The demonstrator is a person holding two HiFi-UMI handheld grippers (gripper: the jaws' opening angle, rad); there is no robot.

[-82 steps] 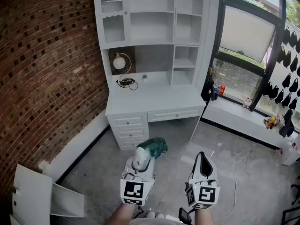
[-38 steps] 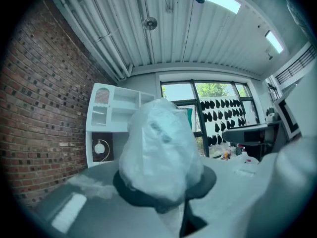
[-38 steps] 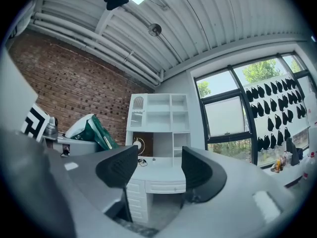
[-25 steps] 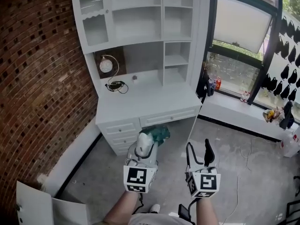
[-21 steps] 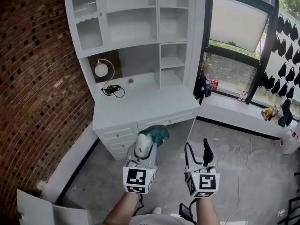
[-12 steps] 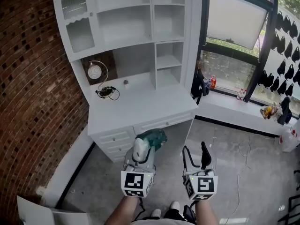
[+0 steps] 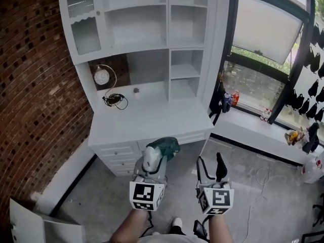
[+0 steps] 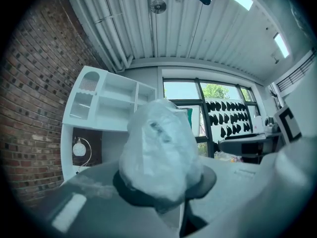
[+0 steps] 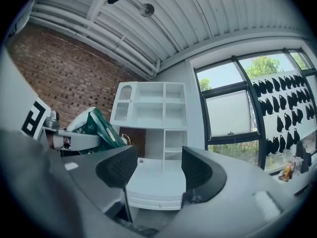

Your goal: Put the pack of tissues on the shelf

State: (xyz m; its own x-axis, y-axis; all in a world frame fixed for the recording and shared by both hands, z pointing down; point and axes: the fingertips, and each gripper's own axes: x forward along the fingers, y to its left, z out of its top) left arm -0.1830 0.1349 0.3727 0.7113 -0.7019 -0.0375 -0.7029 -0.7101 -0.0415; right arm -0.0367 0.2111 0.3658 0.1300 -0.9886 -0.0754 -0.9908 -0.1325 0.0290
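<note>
My left gripper (image 7: 158, 151) is shut on the pack of tissues (image 7: 162, 149), a green and white plastic-wrapped pack that sticks out ahead of the jaws, just before the desk's front edge. In the left gripper view the pack (image 8: 159, 150) fills the middle and hides most of the jaws. From the right gripper view the same pack (image 9: 96, 128) shows at the left. My right gripper (image 7: 210, 167) is open and empty, level with the left one; its two black pads (image 9: 118, 166) frame the white shelf unit (image 9: 151, 105). The shelf unit (image 7: 139, 22) rises over the white desk (image 7: 147, 120).
A round desk lamp (image 7: 103, 77) and a coiled black cable (image 7: 114, 100) sit at the desk's back left. A brick wall (image 7: 35, 85) runs along the left. A window ledge (image 7: 263, 130) with bottles lies right. An open white box (image 7: 30, 224) stands at lower left.
Both grippers and the view have moved closer to the desk; the desk's front edge now lies right by the held pack. The grip on the pack and the open right jaws are unchanged.
</note>
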